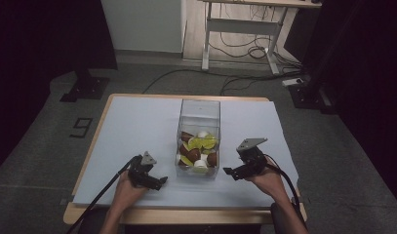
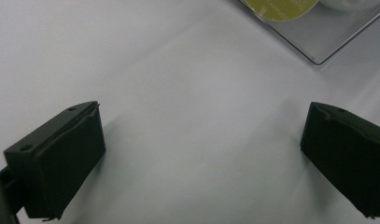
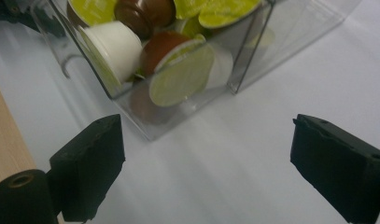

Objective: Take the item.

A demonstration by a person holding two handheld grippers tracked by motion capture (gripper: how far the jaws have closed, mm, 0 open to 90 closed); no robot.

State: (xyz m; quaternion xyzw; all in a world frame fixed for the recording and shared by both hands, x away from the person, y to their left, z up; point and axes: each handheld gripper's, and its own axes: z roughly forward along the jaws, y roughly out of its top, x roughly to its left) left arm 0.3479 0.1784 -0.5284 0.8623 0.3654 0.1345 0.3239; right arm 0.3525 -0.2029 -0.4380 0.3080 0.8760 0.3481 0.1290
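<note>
Sitting mid-table on the pale sheet, the clear plastic box is loaded with coffee capsules, brown, white and lime-lidded ones. Right gripper hangs just beside the box's near right corner, jaws spread wide with nothing between them. Left gripper sits near the box's left side, low over the sheet, jaws also wide apart and empty.

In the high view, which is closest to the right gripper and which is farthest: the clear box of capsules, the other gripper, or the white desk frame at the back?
1. Clear box, just to the left of the right gripper.
2. Left gripper, beyond the box, on the table's left.
3. White desk frame, on the floor behind the table.
</note>
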